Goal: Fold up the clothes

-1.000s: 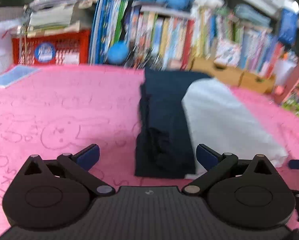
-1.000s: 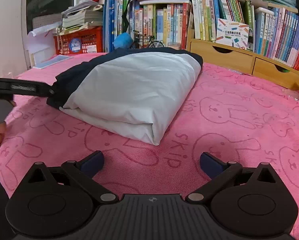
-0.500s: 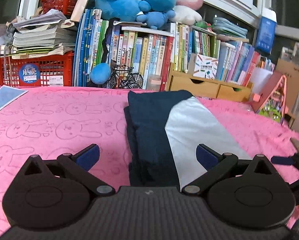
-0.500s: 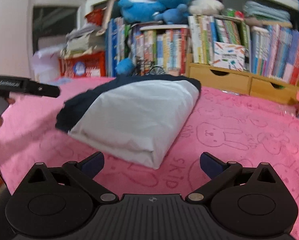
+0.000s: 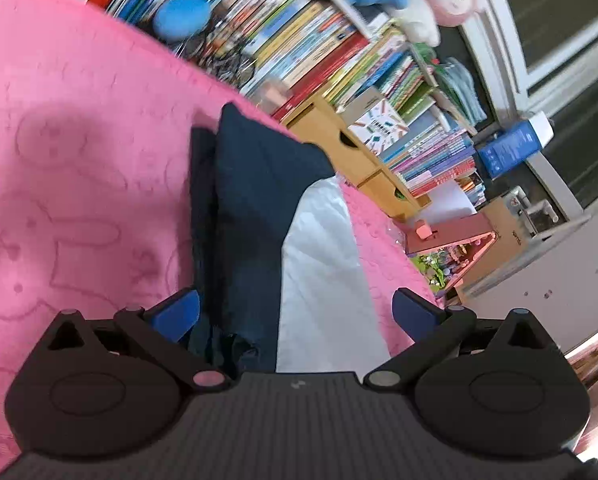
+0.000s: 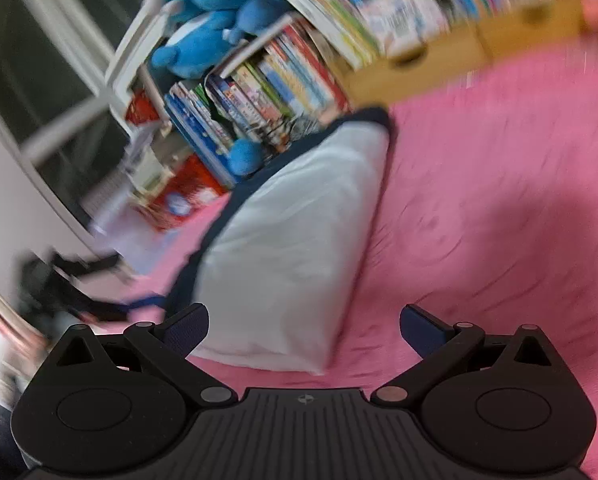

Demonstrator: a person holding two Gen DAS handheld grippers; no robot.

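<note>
Pink rabbit-print towel cover (image 5: 79, 128) under folded navy-and-white garment (image 5: 299, 248). My left gripper (image 5: 295, 312) and right gripper (image 6: 303, 326) (both wide open, empty) flank garment's near end. Folding looks finished; next: withdraw.

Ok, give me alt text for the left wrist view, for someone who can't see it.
A folded navy and white garment lies on a pink bunny-print blanket, straight ahead of the open, empty left claw. The tilted view shows crowded bookshelves behind.
</note>
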